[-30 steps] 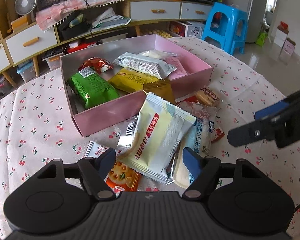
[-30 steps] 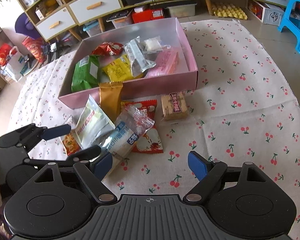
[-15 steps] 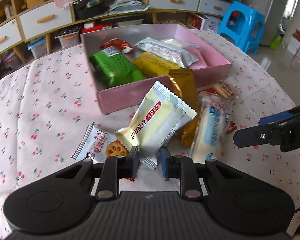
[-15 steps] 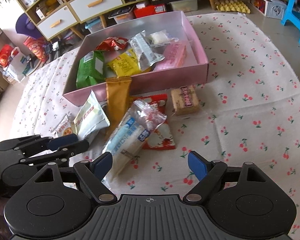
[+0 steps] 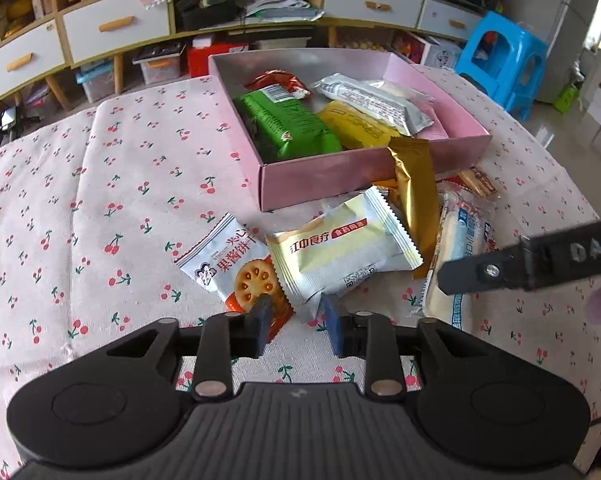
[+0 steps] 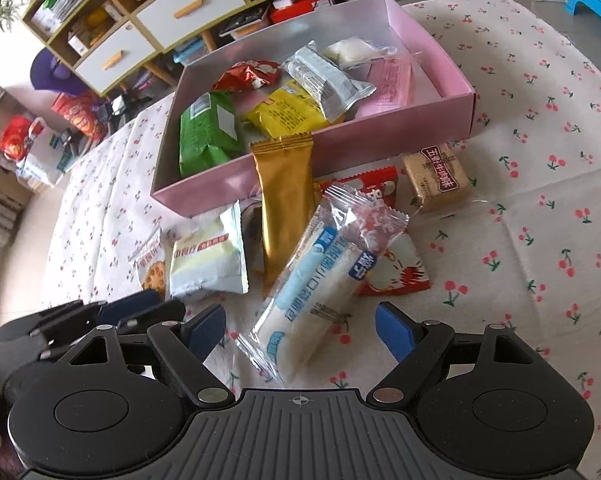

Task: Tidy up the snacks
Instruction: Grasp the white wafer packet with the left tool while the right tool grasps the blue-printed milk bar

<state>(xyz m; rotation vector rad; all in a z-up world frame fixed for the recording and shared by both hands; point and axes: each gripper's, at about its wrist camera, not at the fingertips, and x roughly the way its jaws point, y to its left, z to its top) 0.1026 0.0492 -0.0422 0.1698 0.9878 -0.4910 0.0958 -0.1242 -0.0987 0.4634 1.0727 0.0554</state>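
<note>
A pink box [image 5: 340, 178] [image 6: 456, 114] holds green, yellow, red, silver and pink snack packs. Loose snacks lie in front of it on the cherry-print cloth. My left gripper [image 5: 298, 322] has its jaws narrowed on the near corner of a pale yellow-and-white packet [image 5: 340, 254] [image 6: 208, 260], which lies low by the cloth. A biscuit packet [image 5: 230, 266] lies beside it. My right gripper [image 6: 300, 326] is open and empty, its fingers on either side of the near end of a long clear blue-and-white packet [image 6: 316, 292] [image 5: 458, 252]. A gold packet [image 6: 286, 200] leans on the box front.
A red-and-white packet [image 6: 396, 260] and a small brown cake packet [image 6: 436, 178] lie right of the long packet. Shelves and drawers [image 5: 100, 28] stand behind the table. A blue stool [image 5: 500, 60] stands at the far right.
My left gripper closed on the pale yellow-and-white packet and pulled back, and the packet has come down from upright to lying low. My right gripper moved closer over the long clear packet.
</note>
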